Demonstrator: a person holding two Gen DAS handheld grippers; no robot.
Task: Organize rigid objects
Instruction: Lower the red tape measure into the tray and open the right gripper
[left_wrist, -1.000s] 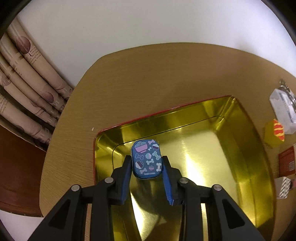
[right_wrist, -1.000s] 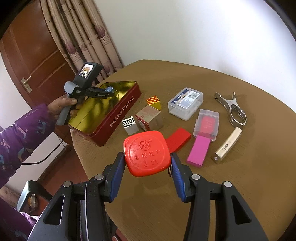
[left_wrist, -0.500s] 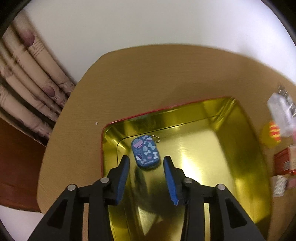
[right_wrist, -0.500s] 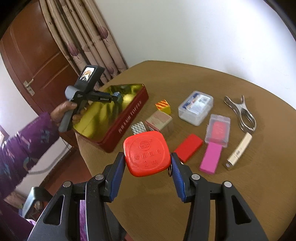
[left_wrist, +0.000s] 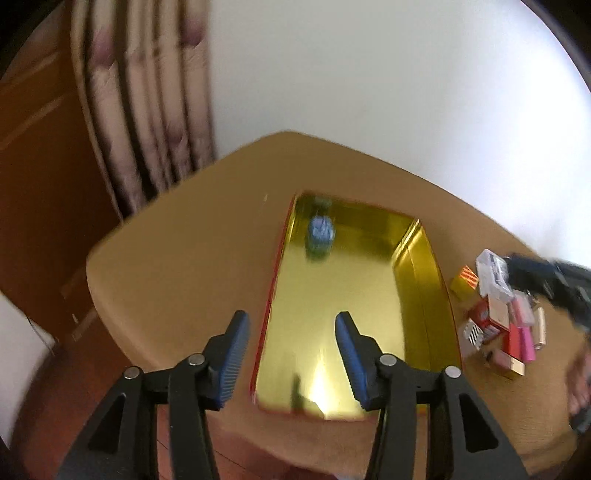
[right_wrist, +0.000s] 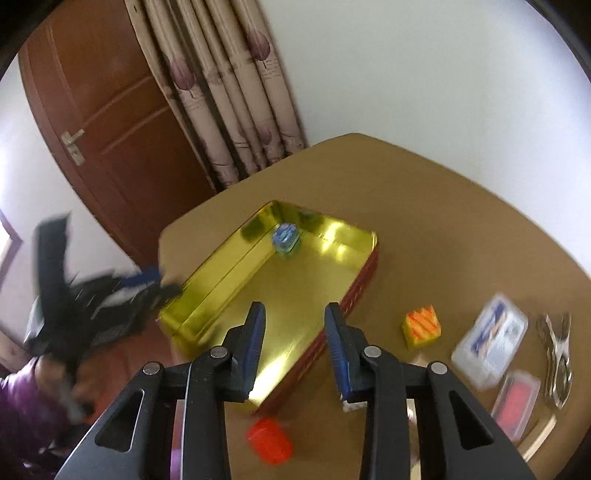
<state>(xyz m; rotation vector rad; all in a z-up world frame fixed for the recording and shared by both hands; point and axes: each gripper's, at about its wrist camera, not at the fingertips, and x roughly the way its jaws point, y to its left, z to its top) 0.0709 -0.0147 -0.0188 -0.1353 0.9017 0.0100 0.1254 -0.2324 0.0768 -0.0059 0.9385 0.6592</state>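
The open gold tin (left_wrist: 417, 280) with red outer walls (right_wrist: 354, 295) sits on the round wooden table. A small blue patterned tin (left_wrist: 320, 230) lies in its far corner (right_wrist: 285, 236). My left gripper (left_wrist: 291, 321) hovers over the tin's near left rim, its jaws opening with nothing between them. My right gripper (right_wrist: 294, 308) hangs above the tin's near end, jaws closing on nothing. The red tape measure (right_wrist: 269, 439) is a blur below the right fingers, outside the tin's near corner; I cannot tell whether it rests or falls.
Right of the tin lie an orange-and-yellow cube (right_wrist: 422, 325), a clear plastic box (right_wrist: 489, 339), a metal clip (right_wrist: 556, 354) and a clear case with a red insert (right_wrist: 517, 400). A curtain (right_wrist: 236, 103) and a brown door (right_wrist: 110, 110) stand behind the table.
The left gripper let go of the blue tin, widened, rose and pulled back. The right gripper swung over the gold tin, and the red tape measure has left its jaws.
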